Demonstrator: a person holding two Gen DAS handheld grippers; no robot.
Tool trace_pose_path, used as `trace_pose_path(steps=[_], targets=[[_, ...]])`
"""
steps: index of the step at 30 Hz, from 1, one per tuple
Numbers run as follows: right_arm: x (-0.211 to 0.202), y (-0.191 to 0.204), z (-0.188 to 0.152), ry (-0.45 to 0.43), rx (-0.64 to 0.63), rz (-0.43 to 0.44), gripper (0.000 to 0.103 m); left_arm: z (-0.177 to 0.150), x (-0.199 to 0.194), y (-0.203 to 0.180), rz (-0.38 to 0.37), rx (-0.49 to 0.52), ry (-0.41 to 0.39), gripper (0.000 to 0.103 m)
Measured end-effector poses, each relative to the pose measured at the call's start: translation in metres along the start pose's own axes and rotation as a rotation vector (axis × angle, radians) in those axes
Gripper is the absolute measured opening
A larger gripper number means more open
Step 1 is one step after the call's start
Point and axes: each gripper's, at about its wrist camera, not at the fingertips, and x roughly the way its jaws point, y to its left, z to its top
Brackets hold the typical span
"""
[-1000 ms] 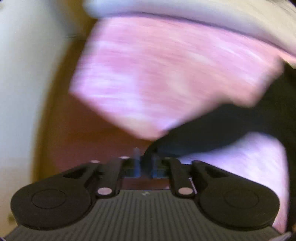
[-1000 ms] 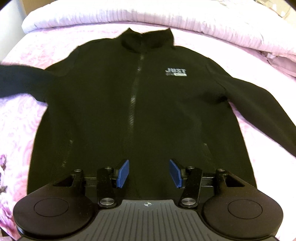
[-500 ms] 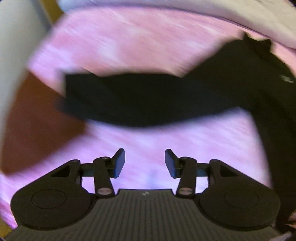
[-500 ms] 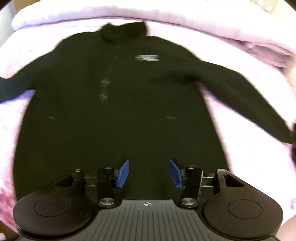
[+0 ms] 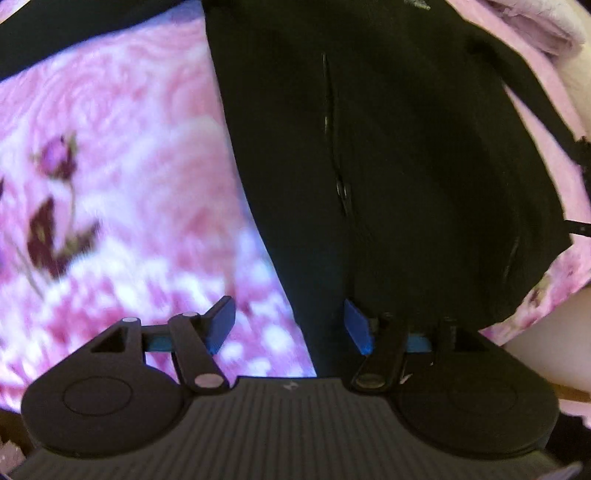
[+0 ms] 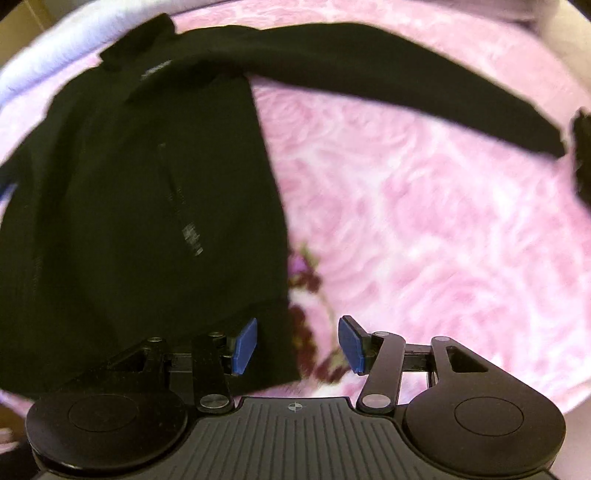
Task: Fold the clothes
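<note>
A black zip jacket lies flat, front up, on a pink rose-patterned bedspread. In the left wrist view my left gripper hovers over the jacket's lower left side edge, jaws opening, nothing pressed between the blue pads. In the right wrist view the jacket fills the left half, one sleeve stretched out to the right. My right gripper stands open over the jacket's bottom right corner, with the hem's edge between the pads but not pinched.
A pale folded duvet lies along the head of the bed. Dark printed flowers mark the bedspread. The bed's edge drops away at lower right in the left wrist view.
My left gripper let go of the sleeve cuff, opened, and swept across the bed to the jacket's lower left edge. My right gripper slid right from mid-hem to the bottom right corner, still open.
</note>
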Motion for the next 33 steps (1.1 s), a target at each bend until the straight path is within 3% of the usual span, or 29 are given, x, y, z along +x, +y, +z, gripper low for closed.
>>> trace_pose_path(steps=[5,6,7,8,9,10,11,12,14,17,20,23,26,28,33], targets=[[0.012,0.002,-0.011,0.029,-0.083,0.124,0.053,-0.006,0.001,-0.005,0.035,-0.061,-0.037,0.059],[0.016,0.003,-0.010,0.030,-0.082,0.130,0.053,-0.005,0.002,-0.007,0.022,-0.064,-0.034,0.048],[0.019,0.003,-0.009,0.031,-0.077,0.137,0.053,-0.003,0.002,-0.009,0.009,-0.067,-0.031,0.030],[0.021,0.003,-0.007,0.035,-0.064,0.142,0.053,-0.002,0.003,-0.011,0.001,-0.062,-0.024,0.022],[0.023,0.001,-0.005,0.042,-0.050,0.143,0.052,0.000,0.003,-0.014,-0.005,-0.054,-0.015,0.020],[0.024,-0.001,-0.002,0.049,-0.037,0.143,0.041,0.002,-0.002,-0.014,-0.006,-0.047,-0.014,0.011],[0.025,-0.004,0.001,0.060,-0.027,0.153,0.021,0.003,-0.009,-0.012,-0.005,-0.039,-0.016,0.009],[0.026,-0.005,0.004,0.075,-0.029,0.157,0.011,0.005,-0.016,-0.010,-0.005,-0.032,-0.018,0.006],[0.016,-0.004,0.012,0.100,-0.055,0.166,0.004,0.008,-0.030,-0.006,-0.003,-0.017,-0.022,0.006],[-0.007,0.002,0.018,0.135,-0.092,0.199,0.003,0.007,-0.070,0.007,-0.010,0.008,-0.045,0.007],[-0.015,0.010,0.006,0.177,-0.074,0.238,0.003,0.004,-0.087,0.018,0.032,0.027,-0.042,0.007],[-0.001,0.017,-0.011,0.207,-0.039,0.256,0.003,0.003,-0.068,0.030,0.051,-0.017,-0.002,0.007],[0.011,0.018,-0.018,0.219,-0.002,0.252,0.003,-0.005,-0.046,0.014,0.100,0.029,0.035,0.007],[0.012,0.019,-0.020,0.226,-0.014,0.251,0.003,-0.004,-0.042,0.008,0.128,0.081,0.051,0.007],[0.007,0.036,-0.031,0.275,-0.086,0.260,0.003,-0.005,-0.047,0.015,0.143,0.047,0.060,0.007]])
